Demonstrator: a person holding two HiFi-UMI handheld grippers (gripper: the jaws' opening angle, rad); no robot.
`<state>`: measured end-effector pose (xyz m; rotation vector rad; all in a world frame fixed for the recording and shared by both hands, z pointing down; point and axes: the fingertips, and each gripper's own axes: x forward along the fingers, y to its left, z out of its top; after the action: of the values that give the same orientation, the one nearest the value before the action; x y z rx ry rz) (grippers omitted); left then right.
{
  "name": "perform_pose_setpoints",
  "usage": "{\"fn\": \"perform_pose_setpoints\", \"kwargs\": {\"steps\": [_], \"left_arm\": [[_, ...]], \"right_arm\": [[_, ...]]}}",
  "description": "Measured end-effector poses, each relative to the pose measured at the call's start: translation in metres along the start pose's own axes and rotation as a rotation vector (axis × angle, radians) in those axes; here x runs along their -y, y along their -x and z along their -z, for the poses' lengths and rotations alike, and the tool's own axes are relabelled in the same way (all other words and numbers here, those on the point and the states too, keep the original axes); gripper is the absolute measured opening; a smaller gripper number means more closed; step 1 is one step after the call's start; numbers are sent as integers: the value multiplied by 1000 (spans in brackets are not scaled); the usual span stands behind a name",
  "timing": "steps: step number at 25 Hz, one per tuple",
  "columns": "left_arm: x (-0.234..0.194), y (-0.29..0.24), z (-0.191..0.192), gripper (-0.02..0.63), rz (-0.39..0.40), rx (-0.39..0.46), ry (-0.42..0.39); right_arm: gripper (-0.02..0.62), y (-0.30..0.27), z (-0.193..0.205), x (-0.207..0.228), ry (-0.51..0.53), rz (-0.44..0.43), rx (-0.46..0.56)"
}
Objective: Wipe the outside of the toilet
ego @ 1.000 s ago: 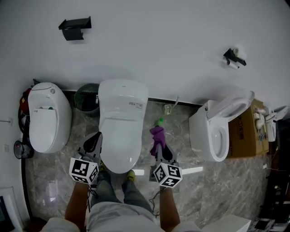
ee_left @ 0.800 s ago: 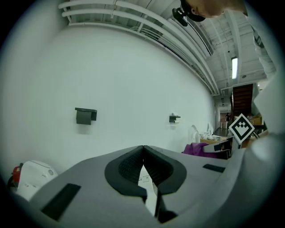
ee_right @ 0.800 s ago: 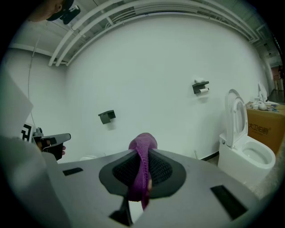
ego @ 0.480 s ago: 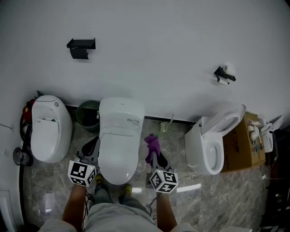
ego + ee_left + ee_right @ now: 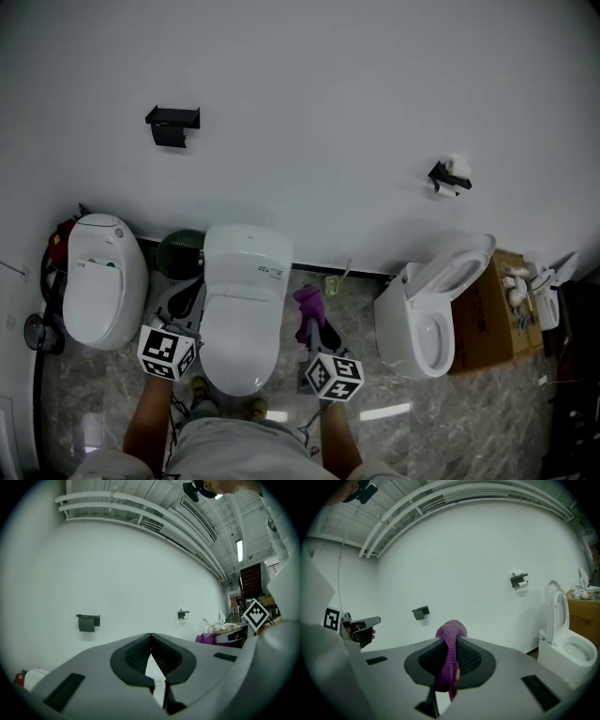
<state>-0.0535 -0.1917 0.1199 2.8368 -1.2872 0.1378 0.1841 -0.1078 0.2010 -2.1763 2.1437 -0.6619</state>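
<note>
A white toilet with its lid down stands against the wall straight ahead in the head view. My left gripper hovers at its left flank, jaws shut with nothing between them. My right gripper is raised at the toilet's right side, shut on a purple cloth that bunches above the fingertips and hangs down between the pads. Neither gripper touches the toilet.
Another closed white toilet stands at the left, a third one with its seat up at the right. A dark bin sits by the wall; a cardboard box is far right. Wall holders hang above.
The head view has tilted up, showing more wall. Both grippers have lifted and moved forward along the toilet's sides; the purple cloth stays clamped in the right one.
</note>
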Motion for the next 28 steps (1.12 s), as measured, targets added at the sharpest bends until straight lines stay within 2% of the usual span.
{"fn": "perform_pose_setpoints", "kwargs": {"steps": [7, 15, 28], "left_arm": [[2, 1, -17, 12, 0, 32, -2], [-13, 1, -29, 12, -19, 48, -16], [-29, 7, -30, 12, -31, 51, -21]], "right_arm": [[54, 3, -18, -6, 12, -10, 30], [54, 2, -22, -15, 4, -14, 44], [52, -5, -32, -32, 8, -31, 78]]}}
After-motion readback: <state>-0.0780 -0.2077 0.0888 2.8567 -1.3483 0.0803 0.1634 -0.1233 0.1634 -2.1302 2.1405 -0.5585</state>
